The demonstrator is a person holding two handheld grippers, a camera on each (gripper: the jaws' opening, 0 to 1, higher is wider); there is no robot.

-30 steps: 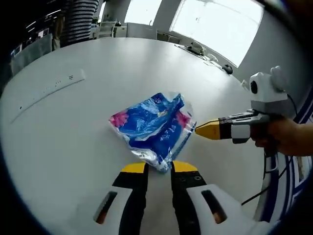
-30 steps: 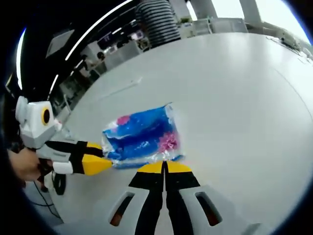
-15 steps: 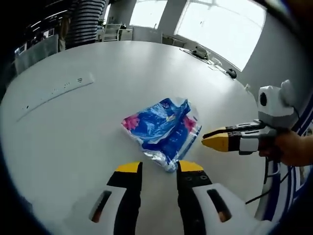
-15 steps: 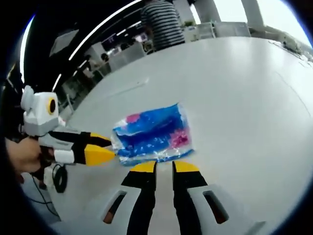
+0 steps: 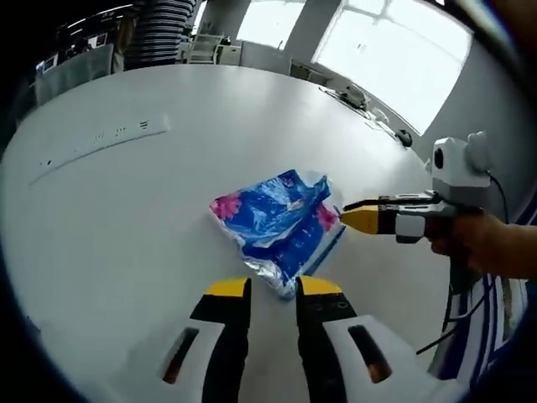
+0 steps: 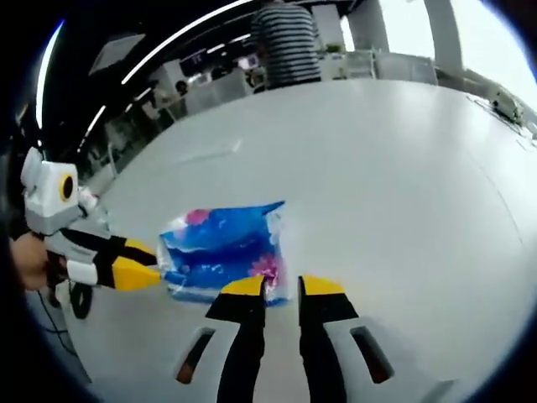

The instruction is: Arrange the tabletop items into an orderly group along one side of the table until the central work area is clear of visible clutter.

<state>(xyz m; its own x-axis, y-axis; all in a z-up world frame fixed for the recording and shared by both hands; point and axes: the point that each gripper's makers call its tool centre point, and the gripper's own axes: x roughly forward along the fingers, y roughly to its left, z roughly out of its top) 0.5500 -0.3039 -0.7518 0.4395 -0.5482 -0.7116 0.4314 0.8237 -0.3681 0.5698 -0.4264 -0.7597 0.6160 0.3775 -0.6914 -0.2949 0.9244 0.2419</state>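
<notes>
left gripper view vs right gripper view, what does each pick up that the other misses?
Left gripper view alone: bright windows beyond the far table edge, dark cables hanging near the hand that holds the right gripper.

Right gripper view alone: a person in a striped top at the far end of the table, and the left gripper coming in from the side.

Both: the blue and pink plastic pack lying on the white table, each view's own jaws parted just in front of it.
</notes>
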